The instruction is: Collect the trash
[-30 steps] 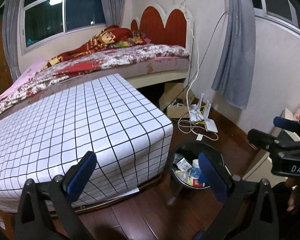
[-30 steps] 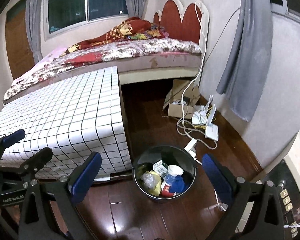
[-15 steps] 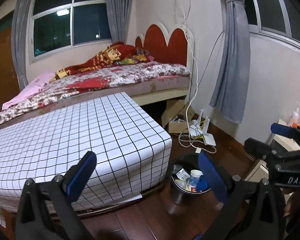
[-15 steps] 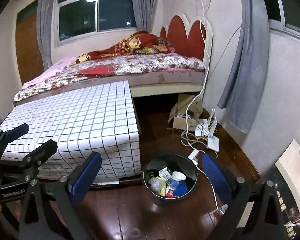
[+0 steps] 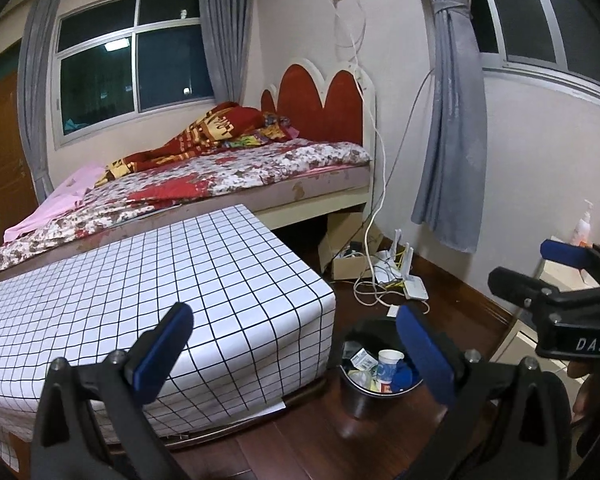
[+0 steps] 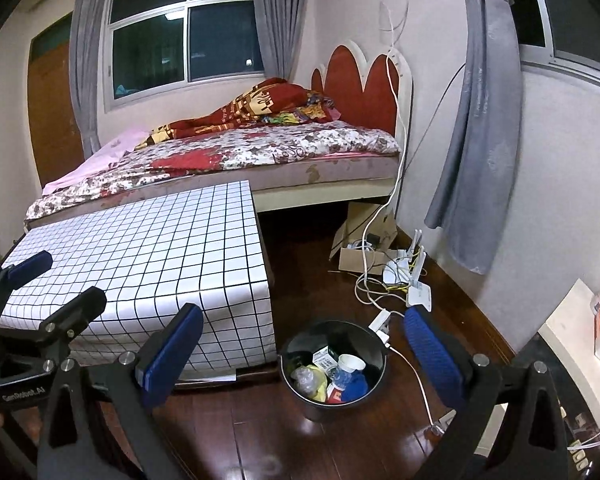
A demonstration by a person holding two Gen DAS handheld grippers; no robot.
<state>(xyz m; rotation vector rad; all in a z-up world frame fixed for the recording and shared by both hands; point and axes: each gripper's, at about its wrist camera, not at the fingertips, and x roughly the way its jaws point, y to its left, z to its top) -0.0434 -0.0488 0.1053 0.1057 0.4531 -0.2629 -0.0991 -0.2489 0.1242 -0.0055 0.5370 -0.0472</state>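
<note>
Trash bin (image 6: 370, 350) w/ paper cup (image 6: 351, 362)

Trash bin (image 5: 360, 396): far rim hidden behind the left gripper's right finger (image 5: 424, 354). Small carton (image 6: 325, 360) inside: print too small to read. Cardboard box (image 6: 360, 236): partly hidden under the bed frame (image 6: 320, 196).
</note>
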